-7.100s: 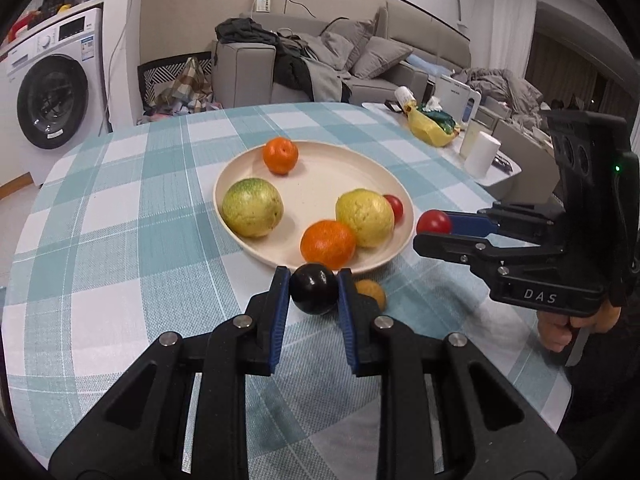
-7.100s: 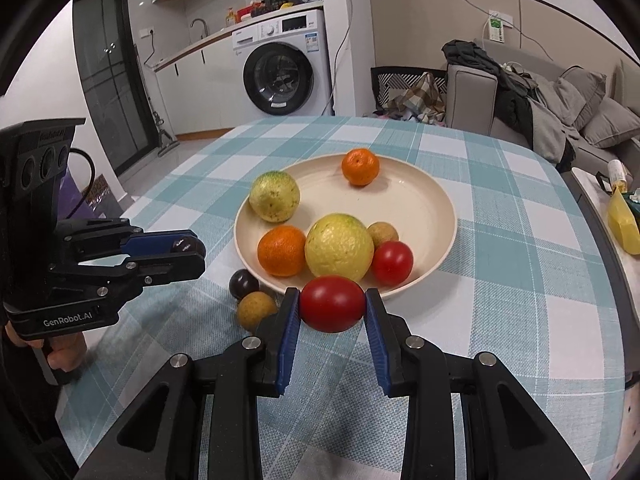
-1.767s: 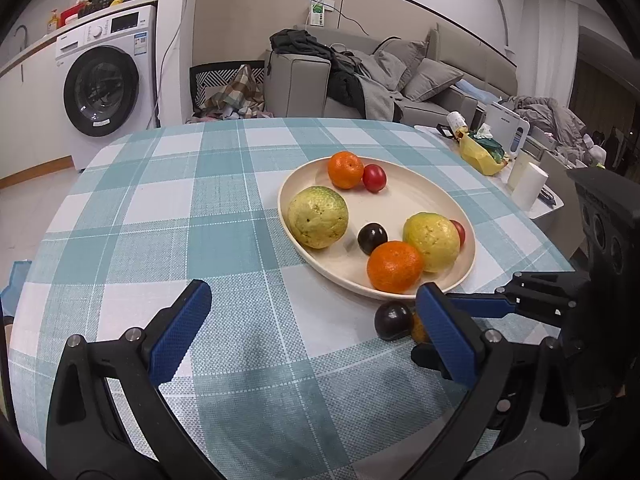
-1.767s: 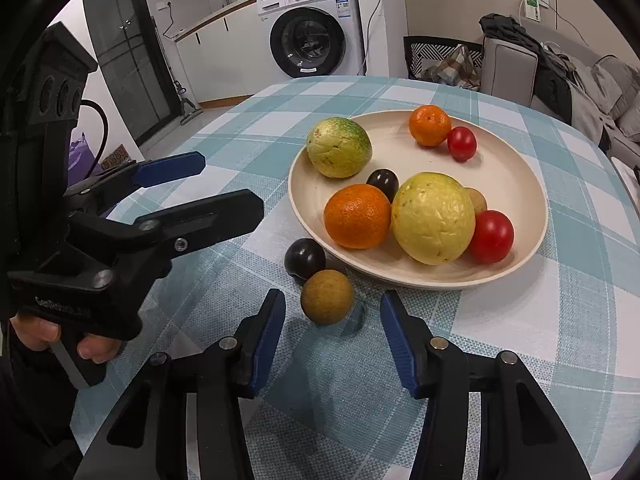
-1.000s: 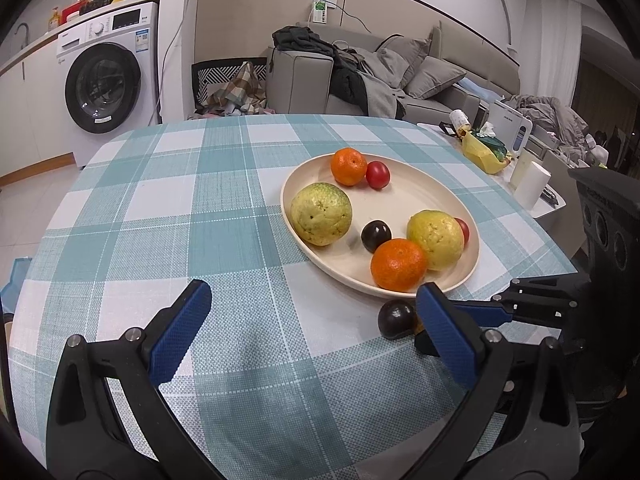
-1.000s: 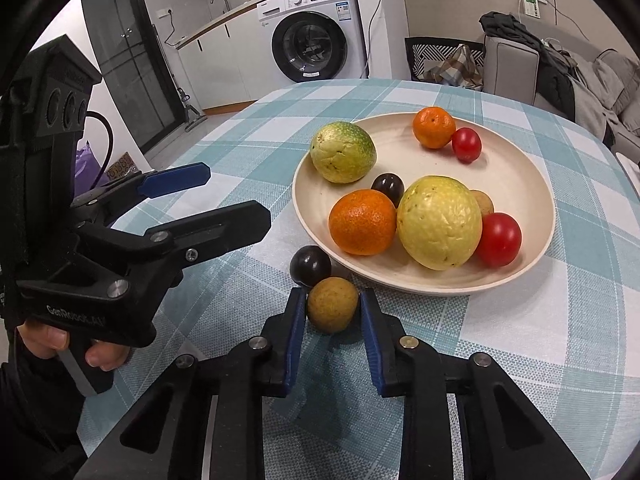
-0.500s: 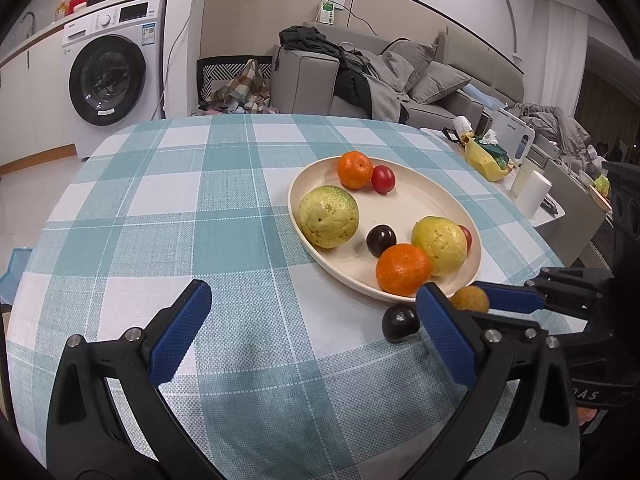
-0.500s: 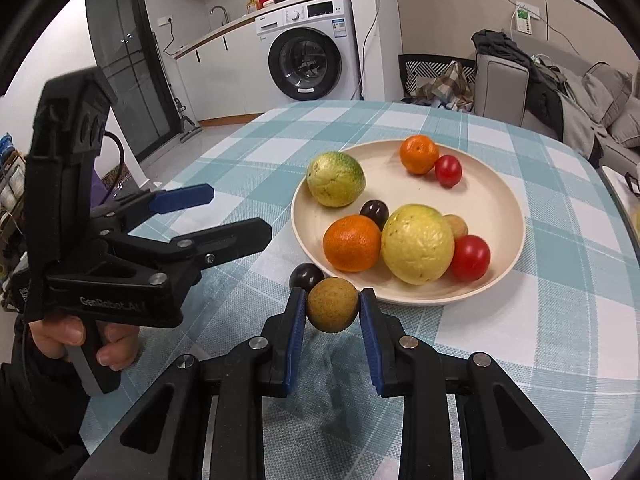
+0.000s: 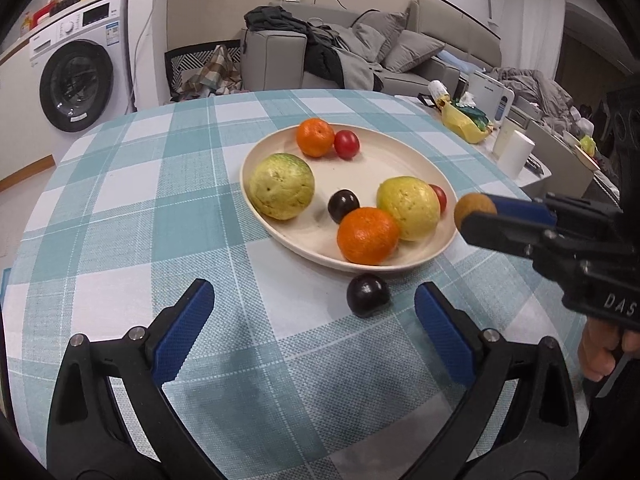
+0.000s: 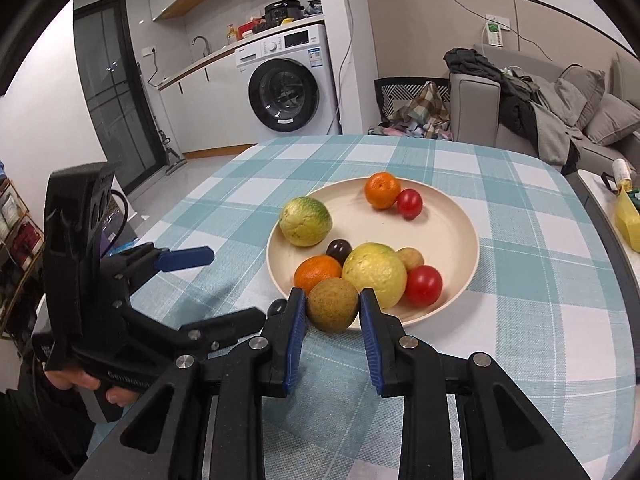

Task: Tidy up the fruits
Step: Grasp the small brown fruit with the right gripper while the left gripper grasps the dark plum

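Plate [image 9: 446, 246] sits on the checked tablecloth [image 9: 160, 216], toward the table's right half in the left wrist view. In the plate: a guava [image 9: 281, 186] at left, a tangerine [image 9: 315, 137] and a cherry tomato [image 9: 346, 144] touching at the far side, a plum [image 9: 343, 205] mid-plate, an orange [image 9: 368, 235] at the near rim, a second guava [image 9: 409, 208] just right of it. Another plum [image 9: 367, 294] lies on the cloth just before the plate's near rim. Washing machine [image 9: 76, 80] and sofa [image 9: 400, 48] stand behind the table.

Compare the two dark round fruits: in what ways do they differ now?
One dark fruit lies inside the plate, among other fruits; the other dark fruit lies on the checked tablecloth, just outside the rim. The second sits ahead of the open left gripper. Both are glossy and round.
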`<control>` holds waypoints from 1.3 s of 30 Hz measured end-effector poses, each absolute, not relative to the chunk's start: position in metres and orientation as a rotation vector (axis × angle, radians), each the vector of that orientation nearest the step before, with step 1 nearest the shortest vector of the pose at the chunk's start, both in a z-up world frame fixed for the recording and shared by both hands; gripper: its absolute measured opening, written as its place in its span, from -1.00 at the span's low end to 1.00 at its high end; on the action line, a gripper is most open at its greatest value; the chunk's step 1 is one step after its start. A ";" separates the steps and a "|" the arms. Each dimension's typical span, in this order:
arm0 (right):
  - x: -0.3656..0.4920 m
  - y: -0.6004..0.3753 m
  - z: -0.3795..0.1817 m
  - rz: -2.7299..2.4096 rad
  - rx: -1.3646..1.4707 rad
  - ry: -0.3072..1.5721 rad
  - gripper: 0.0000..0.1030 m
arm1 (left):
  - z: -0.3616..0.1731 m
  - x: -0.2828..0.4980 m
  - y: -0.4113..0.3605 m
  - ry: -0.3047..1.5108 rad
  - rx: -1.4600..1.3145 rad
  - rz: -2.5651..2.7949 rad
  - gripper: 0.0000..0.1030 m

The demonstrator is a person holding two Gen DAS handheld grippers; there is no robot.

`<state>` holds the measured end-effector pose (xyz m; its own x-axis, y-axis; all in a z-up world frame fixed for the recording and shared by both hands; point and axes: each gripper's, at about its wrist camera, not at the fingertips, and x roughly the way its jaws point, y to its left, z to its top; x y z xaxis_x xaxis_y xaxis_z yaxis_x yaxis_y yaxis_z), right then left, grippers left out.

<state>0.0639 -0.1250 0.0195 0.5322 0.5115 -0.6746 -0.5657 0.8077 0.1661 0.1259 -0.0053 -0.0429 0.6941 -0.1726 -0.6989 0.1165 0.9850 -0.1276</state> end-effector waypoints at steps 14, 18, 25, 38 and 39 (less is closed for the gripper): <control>0.068 -0.129 0.019 0.629 -0.058 0.789 -0.45 | -0.055 0.136 -0.038 0.869 0.010 -0.213 0.17; 0.069 -0.131 0.020 0.626 -0.055 0.786 -0.45 | -0.056 0.138 -0.036 0.884 -0.004 -0.220 -0.07; 0.070 -0.130 0.018 0.625 -0.059 0.796 -0.46 | -0.058 0.140 -0.035 0.892 -0.009 -0.238 -0.31; 0.070 -0.130 0.017 0.628 -0.061 0.797 -0.45 | -0.057 0.140 -0.037 0.887 -0.011 -0.258 -0.55; 0.069 -0.130 0.017 0.626 -0.061 0.796 -0.46 | -0.057 0.140 -0.036 0.884 -0.012 -0.258 -0.55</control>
